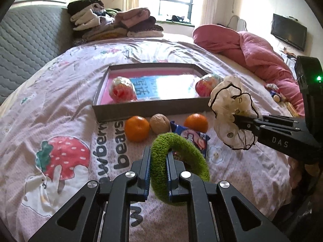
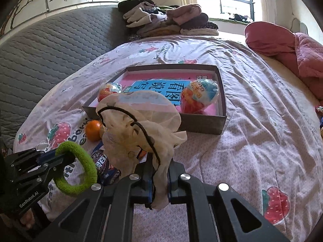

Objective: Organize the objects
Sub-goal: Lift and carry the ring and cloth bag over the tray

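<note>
1. Left gripper [image 1: 158, 159]: jaws clenched on a green hair ring [image 1: 177, 167], held above the bed [image 1: 60, 104].
2. Right gripper [image 2: 159, 173]: jaws clenched on a cream scrunchie [image 2: 139, 125] (black-edged), also held off the bedsheet.
3. Shallow box [image 1: 149, 109]: two wrapped eggs inside, one at each near corner.
4. Just before the box: two oranges, a walnut [image 1: 160, 123], a blue snack packet [image 1: 191, 137].
</note>
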`<action>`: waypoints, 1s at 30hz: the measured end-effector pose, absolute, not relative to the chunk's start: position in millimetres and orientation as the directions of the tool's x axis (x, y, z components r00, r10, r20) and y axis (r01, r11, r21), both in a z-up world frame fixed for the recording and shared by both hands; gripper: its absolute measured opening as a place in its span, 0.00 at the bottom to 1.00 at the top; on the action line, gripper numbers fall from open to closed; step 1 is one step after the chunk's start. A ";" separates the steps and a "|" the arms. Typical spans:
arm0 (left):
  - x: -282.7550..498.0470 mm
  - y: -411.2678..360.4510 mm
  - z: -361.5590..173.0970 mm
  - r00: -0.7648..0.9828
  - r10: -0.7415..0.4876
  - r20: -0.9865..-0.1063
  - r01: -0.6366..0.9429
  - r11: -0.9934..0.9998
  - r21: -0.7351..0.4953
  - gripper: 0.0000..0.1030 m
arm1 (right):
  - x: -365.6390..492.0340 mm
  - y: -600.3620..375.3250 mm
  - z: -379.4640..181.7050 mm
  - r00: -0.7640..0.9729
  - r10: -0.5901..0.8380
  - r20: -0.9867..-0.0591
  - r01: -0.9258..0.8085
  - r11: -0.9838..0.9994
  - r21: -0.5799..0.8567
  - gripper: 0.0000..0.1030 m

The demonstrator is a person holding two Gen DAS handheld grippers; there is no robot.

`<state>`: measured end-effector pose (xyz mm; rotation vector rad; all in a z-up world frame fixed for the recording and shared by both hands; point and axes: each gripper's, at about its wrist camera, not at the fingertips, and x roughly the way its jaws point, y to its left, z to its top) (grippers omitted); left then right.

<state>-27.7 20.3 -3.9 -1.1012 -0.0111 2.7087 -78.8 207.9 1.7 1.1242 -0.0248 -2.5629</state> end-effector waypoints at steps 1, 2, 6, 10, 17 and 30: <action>-28.6 19.7 -2.2 -0.699 0.204 -0.685 -0.195 -0.976 -0.092 0.12 | -78.8 207.8 3.3 -0.632 -0.319 -0.707 0.303 -0.941 0.154 0.09; -29.3 19.1 -0.3 -0.705 0.205 -0.679 -0.192 -0.977 -0.096 0.12 | -78.8 207.5 5.1 -0.635 -0.323 -0.701 0.305 -0.939 0.157 0.09; -28.2 21.1 7.8 -0.731 0.193 -0.655 -0.185 -0.979 -0.082 0.12 | -77.5 204.8 12.0 -0.651 -0.341 -0.678 0.316 -0.934 0.167 0.09; -31.9 22.4 14.0 -0.748 0.184 -0.638 -0.173 -0.982 -0.080 0.12 | -77.8 201.0 16.5 -0.656 -0.356 -0.666 0.325 -0.929 0.177 0.09; -39.5 18.5 32.3 -0.805 0.141 -0.577 -0.132 -0.990 -0.058 0.12 | -79.3 199.0 21.9 -0.671 -0.360 -0.648 0.319 -0.929 0.186 0.09; -60.5 7.5 45.9 -0.854 0.100 -0.510 -0.067 -0.994 -0.083 0.12 | -87.1 203.2 42.6 -0.756 -0.316 -0.573 0.278 -0.948 0.157 0.09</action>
